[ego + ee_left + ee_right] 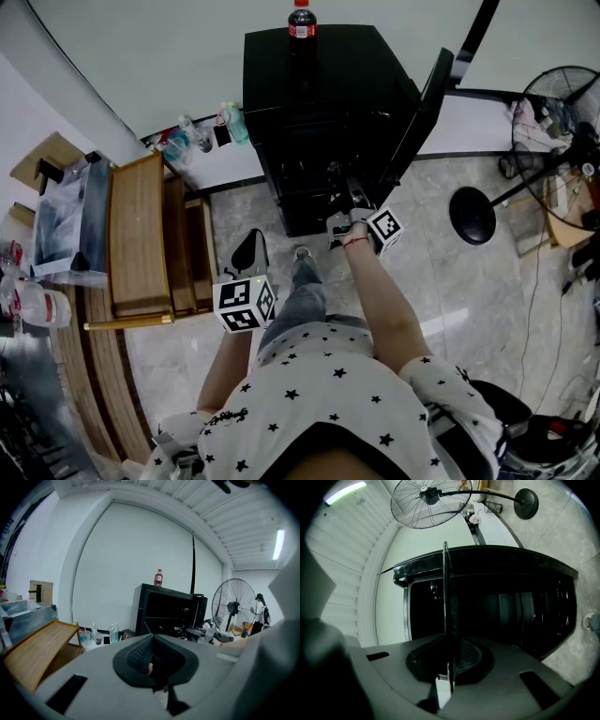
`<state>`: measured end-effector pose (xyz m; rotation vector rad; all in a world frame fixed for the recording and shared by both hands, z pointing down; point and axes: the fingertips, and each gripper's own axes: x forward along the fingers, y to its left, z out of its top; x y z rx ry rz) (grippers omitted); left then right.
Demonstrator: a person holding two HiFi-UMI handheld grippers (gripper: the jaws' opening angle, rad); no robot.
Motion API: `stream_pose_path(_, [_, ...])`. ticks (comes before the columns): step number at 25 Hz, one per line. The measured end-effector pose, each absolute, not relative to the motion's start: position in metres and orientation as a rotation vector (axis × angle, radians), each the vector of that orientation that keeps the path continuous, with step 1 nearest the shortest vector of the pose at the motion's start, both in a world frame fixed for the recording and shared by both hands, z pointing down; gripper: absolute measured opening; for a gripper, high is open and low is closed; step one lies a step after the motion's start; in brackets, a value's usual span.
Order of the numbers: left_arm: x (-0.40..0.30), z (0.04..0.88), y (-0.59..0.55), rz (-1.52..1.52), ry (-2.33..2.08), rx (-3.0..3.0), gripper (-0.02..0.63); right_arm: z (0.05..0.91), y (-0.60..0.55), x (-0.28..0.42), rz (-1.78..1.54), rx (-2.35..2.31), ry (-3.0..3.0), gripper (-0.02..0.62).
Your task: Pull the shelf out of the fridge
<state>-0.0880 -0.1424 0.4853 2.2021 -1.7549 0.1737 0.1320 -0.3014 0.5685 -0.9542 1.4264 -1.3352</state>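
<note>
The right tool (448, 641) is pinched on the front edge of a thin dark flat shelf (445, 592). The shelf shows edge-on as 1 narrow line running from the pads back into the small black box-shaped fridge (314, 112). In the head view this tool sits right at the fridge's open front. The black fridge door (424, 108) stands swung wide to the right, clear of the opening. The left tool (249, 251) hangs beside the person's leg, well apart from the fridge, its jaws pressed together with nothing between them. Pale stone-tiled floor (422, 272) lies open to the right of the person's right arm. A slatted wooden bench (141, 234) borders the left side, and a round black fan base (472, 216) stands beyond the door's edge.
</note>
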Motion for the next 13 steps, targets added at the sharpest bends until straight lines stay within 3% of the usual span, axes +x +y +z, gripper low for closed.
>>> stream_pose_path(13, [-0.0907,0.4847,-0.142,0.179,-1.749,2.211,0.012,0.57,-0.3011,0.1347,-1.318,-0.965,1.443,0.009])
